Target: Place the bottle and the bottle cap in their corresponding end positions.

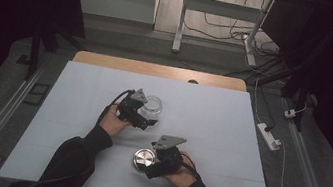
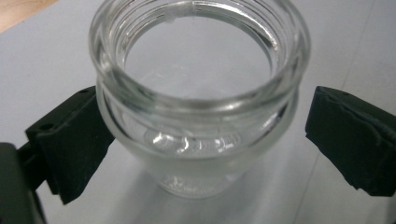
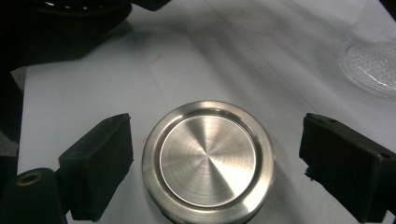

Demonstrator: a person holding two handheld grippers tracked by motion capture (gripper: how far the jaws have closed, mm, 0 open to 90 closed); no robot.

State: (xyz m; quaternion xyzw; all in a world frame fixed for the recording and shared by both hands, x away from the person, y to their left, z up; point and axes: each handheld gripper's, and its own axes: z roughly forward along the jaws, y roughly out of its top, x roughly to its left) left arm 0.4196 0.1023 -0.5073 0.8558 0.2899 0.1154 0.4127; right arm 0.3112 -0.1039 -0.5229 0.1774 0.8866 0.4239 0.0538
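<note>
- Standing upright on the white table sheet (image 1: 209,130), the clear glass jar (image 2: 198,107) is lidless and holds nothing visible; it sits near the table's middle.
- The left gripper (image 2: 205,140) straddles the jar, jaws spread: one pad touches or nearly touches the glass, the other stands apart.
- The round metal lid (image 3: 208,161) lies flat, nearer the person.
- The right gripper (image 3: 217,161) brackets it, jaws apart, neither touching.
</note>
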